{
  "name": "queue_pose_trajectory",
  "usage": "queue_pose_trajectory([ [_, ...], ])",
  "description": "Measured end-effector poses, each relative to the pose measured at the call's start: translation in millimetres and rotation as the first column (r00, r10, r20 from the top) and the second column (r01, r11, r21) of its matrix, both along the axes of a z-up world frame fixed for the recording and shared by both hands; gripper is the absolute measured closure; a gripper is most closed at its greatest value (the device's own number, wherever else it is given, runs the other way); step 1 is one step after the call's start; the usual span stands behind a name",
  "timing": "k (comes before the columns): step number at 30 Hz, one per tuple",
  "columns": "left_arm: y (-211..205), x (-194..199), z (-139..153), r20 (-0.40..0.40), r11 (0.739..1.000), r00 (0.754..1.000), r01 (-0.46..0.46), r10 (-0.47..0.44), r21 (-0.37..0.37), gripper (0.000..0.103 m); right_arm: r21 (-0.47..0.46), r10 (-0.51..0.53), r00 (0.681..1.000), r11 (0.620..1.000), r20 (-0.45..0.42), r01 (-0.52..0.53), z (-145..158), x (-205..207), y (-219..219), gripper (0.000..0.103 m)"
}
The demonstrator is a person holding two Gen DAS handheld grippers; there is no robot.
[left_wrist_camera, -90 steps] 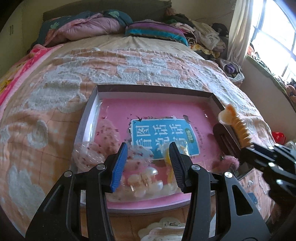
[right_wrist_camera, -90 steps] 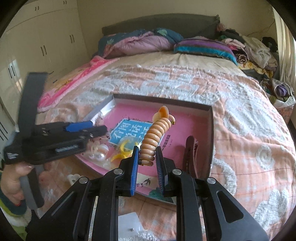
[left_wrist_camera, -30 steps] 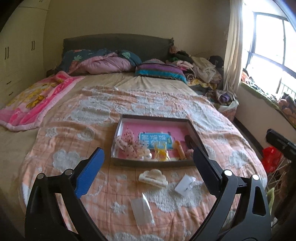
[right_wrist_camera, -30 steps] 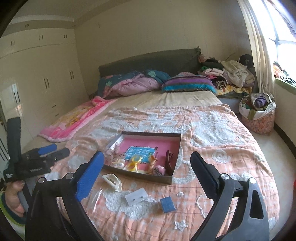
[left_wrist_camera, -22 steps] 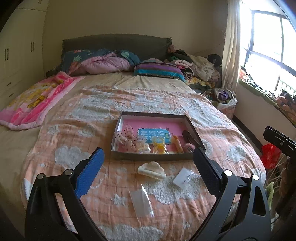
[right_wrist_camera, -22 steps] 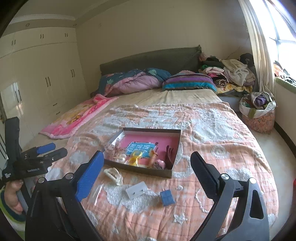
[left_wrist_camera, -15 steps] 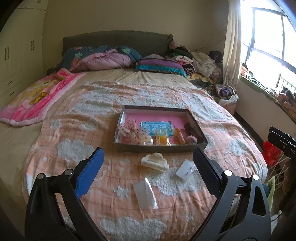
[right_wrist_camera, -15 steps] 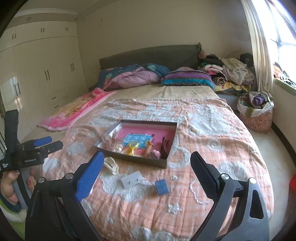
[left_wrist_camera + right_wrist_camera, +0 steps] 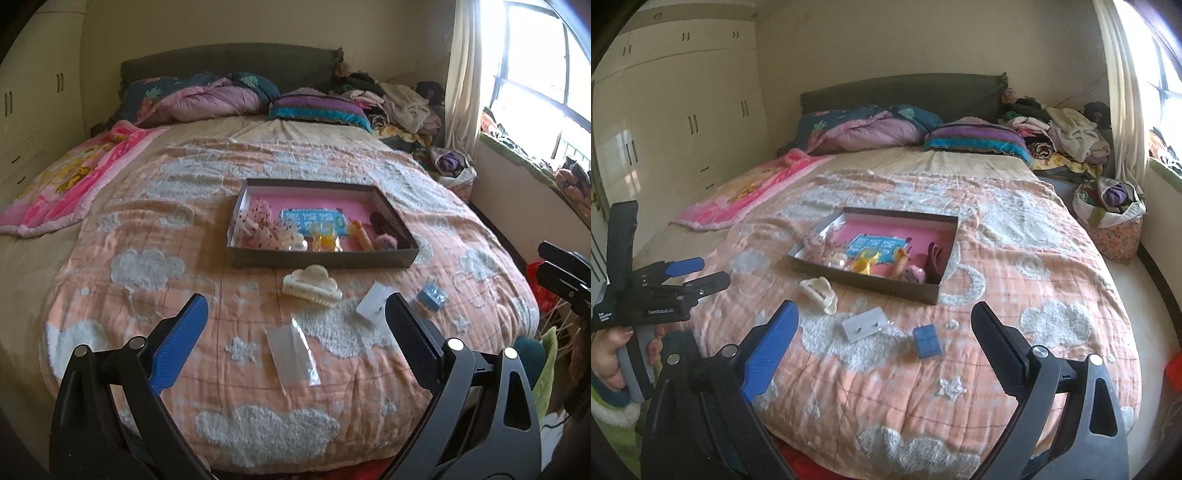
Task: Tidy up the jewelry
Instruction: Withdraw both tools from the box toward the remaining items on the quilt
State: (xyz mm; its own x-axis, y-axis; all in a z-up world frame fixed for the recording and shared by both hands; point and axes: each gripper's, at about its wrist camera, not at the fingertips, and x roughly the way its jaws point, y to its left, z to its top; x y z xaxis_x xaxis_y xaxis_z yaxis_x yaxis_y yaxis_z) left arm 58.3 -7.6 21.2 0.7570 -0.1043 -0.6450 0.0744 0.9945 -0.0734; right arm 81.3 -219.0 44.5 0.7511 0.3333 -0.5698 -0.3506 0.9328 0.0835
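Peach quilt (image 9: 155, 236) lay ahead of the left gripper (image 9: 295, 325), its jaws wide apart and empty, the tray (image 9: 321, 258) well beyond, a white clip (image 9: 312, 286) nearer. Right view: the right gripper (image 9: 884, 330) gaped empty, card (image 9: 865, 324) and blue box (image 9: 927, 341) between its fingers, tray (image 9: 864, 280) beyond.

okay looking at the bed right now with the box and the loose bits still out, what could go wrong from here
1. The clear plastic bag lies flat and see-through on the quilt; it could be overlooked or hard to pinch.
2. The small blue box and white earring card sit near the bed's foot edge; a nudge might knock them off.
3. The cream claw clip lies close to the tray wall, crowding a grasp.
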Motion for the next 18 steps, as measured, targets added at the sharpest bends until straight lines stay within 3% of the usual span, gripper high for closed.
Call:
queue_pose_trajectory([
  [18,-1.3,-4.3,-53.4,-0.129,0.999,0.991,0.021,-0.014,0.047,0.013,-0.033,0.071,0.992,0.997,-0.100,-0.075,-38.8,-0.1,22.2,0.009],
])
